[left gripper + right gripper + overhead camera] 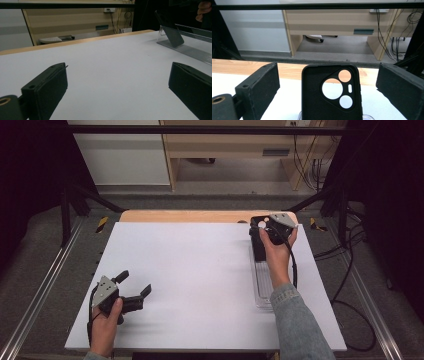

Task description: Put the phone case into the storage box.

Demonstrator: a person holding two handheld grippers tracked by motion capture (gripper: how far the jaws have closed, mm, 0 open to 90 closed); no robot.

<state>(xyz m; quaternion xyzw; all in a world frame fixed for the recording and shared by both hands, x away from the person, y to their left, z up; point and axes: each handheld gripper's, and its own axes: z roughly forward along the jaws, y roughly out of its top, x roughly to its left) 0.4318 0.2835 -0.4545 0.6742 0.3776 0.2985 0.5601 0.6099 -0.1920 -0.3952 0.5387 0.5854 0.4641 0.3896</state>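
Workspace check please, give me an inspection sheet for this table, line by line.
Surface: white table top, wooden strip along the far edge.
Job's things: black phone case standing upright at the far end of a clear stand, camera cutouts showing.
Clutter: nothing seen.
Grippers: left gripper open, low over the near left of the table; right gripper open, jaws either side of the case, not touching it.
Cables: black cable trailing from the right gripper; more on the floor at right.
Surroundings: wooden desk beyond, dark frame rails.

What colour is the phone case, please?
Black; the phone case shows best in the right gripper view.
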